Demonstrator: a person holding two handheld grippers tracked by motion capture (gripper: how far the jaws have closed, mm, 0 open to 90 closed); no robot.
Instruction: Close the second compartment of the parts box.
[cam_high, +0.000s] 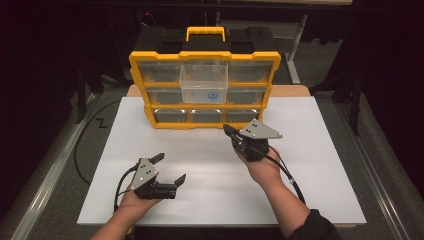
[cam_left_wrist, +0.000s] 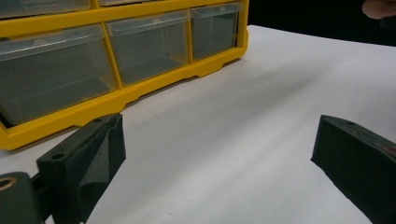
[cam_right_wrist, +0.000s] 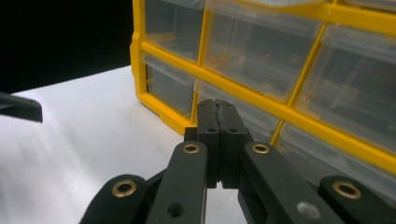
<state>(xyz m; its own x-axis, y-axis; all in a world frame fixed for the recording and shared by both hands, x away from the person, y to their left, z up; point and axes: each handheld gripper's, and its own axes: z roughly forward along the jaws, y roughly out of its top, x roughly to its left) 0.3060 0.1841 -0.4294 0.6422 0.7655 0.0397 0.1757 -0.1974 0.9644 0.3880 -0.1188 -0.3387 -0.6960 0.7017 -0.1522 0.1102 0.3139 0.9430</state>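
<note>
Centrally placed on a white, matte table (cam_high: 210, 180) in a dark room, with grey floor and a metal rail at either side: a yellow-framed organiser (cam_high: 205, 90) of hard plastic, black on top with a yellow carry handle, standing upright near the far edge and holding three rows of clear, boxy drawers. Pulled forward from the middle column, a transparent drawer (cam_high: 204, 82) with a small blue ring showing through its front. Nearest the person, the left gripper (cam_high: 170, 169), held low over the front left of the table by a hand (cam_high: 135, 202) coming in from the bottom edge, jaws spread wide with bare white surface between them, well apart from the organiser. Farther forward and to the right, the right gripper (cam_high: 229, 131), grey three-cornered plate on top, black cable trailing back along the forearm, jaws pressed flat together on nothing, tips pointed at the organiser's bottom row and just short of the yellow frame. Blocky, black, foam-textured pads (cam_left_wrist: 88, 158) on the left gripper; brass-ringed pivots on the right gripper's black links.
</note>
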